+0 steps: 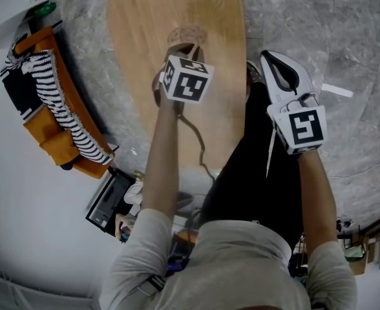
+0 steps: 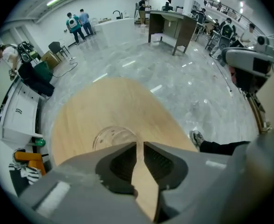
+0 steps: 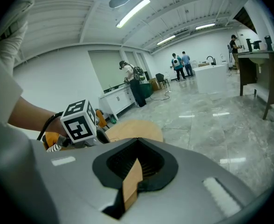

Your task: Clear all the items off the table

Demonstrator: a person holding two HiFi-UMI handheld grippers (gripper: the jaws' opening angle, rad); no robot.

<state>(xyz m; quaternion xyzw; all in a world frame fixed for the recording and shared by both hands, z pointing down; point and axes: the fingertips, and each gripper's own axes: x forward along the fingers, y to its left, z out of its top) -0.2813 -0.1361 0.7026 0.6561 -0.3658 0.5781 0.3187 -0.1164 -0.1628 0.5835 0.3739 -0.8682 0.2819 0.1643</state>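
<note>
A pale oval wooden table [image 1: 145, 18] lies below me. One clear round dish [image 1: 189, 34] sits on it; in the left gripper view the dish [image 2: 113, 136] shows just past the jaws. My left gripper [image 1: 187, 46] hangs over the table right at the near side of the dish, its jaws shut with nothing between them [image 2: 139, 144]. My right gripper [image 1: 269, 58] is off the table's right edge, over the floor and my leg. It is shut and empty [image 3: 138, 143]. The right gripper view looks across at the left gripper's marker cube [image 3: 78, 121] and the table [image 3: 137, 129].
An orange seat [image 1: 57, 141] draped with a striped cloth [image 1: 61, 102] stands left of the table. A dark open case [image 1: 109, 202] lies on the floor near my feet. Grey marble floor surrounds the table. A counter [image 2: 172, 24], white cabinets [image 2: 18, 118] and several people are far off.
</note>
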